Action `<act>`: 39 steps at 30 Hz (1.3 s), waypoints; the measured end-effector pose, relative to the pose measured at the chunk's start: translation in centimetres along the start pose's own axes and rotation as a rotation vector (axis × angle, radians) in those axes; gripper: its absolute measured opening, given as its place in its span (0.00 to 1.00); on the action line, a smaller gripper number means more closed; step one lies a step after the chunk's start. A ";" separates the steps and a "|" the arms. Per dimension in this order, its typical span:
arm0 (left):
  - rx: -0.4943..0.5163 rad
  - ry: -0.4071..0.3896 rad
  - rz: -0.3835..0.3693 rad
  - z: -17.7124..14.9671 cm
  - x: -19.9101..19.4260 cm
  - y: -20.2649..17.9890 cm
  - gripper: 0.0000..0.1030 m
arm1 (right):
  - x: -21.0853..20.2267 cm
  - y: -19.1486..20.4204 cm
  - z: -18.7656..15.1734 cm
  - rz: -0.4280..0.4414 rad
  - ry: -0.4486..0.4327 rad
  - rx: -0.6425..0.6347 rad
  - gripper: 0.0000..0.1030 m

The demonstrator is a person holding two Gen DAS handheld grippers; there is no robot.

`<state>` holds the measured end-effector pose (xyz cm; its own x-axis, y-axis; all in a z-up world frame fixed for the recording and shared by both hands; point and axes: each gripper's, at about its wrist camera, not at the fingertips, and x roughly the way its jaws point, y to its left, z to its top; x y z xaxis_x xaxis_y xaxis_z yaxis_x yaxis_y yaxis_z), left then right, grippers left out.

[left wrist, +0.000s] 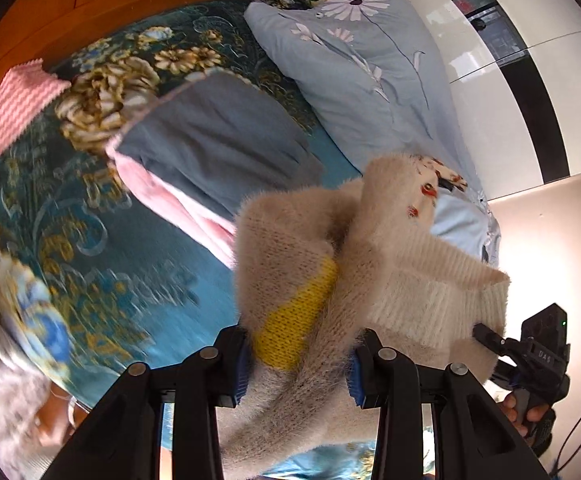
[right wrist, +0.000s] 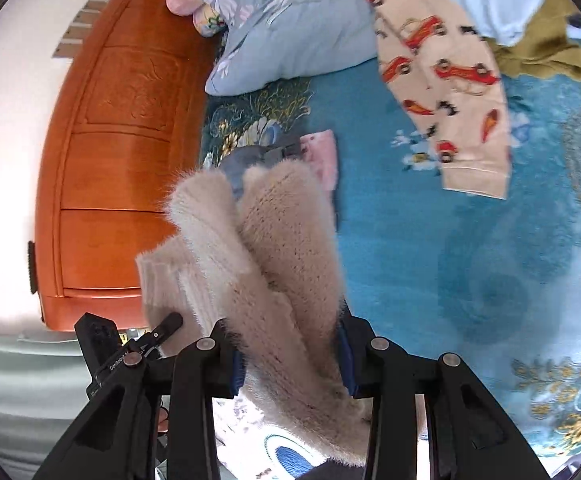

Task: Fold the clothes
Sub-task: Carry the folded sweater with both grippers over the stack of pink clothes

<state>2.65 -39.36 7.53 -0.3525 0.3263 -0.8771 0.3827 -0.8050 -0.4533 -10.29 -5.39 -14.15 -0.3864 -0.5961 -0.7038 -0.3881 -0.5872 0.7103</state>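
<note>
I am gripping a fuzzy beige sweater (left wrist: 370,248) showing a yellow patch (left wrist: 298,312). Under it, a teal bedspread (right wrist: 430,248) is showing gold flowers. Red cars are dotting cream trousers (right wrist: 442,80); white daisies are covering a pale-blue quilt (left wrist: 362,68).

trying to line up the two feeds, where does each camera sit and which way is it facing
Left wrist: sits on the left tool, looking along its fingers over the bed toward the wooden headboard and blue pillow; the right tool and a hand show at right.
Right wrist: sits on the right tool, looking over the teal bedspread toward the headboard; the left tool shows at lower left.
Shared: the fluffy beige sweater, clamped by both tools, plus the pillow, bedspread and folded grey garment.
</note>
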 end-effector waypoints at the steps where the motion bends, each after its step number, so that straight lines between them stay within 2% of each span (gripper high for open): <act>1: 0.001 0.003 0.005 1.1 -0.2 0.8 0.39 | 1.1 0.9 0.6 -0.004 0.013 -0.008 0.37; 6: 0.025 -0.001 0.042 7.0 -1.0 4.1 0.39 | 6.3 5.3 3.7 -0.018 0.077 -0.040 0.37; 11: 0.051 -0.002 0.086 12.8 -0.7 6.3 0.39 | 10.9 8.0 7.2 -0.009 0.112 -0.037 0.37; 17: 0.081 0.031 0.133 19.1 1.9 7.3 0.39 | 15.1 9.9 11.6 -0.040 0.139 -0.039 0.37; 21: 0.095 0.086 0.152 22.5 5.1 7.6 0.39 | 17.0 9.5 13.6 -0.067 0.146 -0.013 0.37; 28: 0.090 0.152 0.233 25.8 11.2 9.0 0.40 | 19.6 6.7 16.0 -0.169 0.171 0.038 0.37; 32: 0.014 0.159 0.233 26.9 13.5 11.2 0.40 | 20.4 5.5 16.8 -0.172 0.168 0.075 0.37; 35: 0.008 0.160 0.240 27.3 14.4 11.8 0.43 | 21.0 5.1 17.3 -0.183 0.166 0.075 0.37; 39: 0.016 0.157 0.258 27.4 15.3 12.6 0.53 | 21.7 4.6 17.7 -0.212 0.164 0.086 0.39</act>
<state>-21.28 -58.05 -7.25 -0.1089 0.1814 -0.9773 0.4287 -0.8785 -0.2109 -35.29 -11.38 -26.24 -0.1516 -0.5498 -0.8214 -0.5180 -0.6636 0.5397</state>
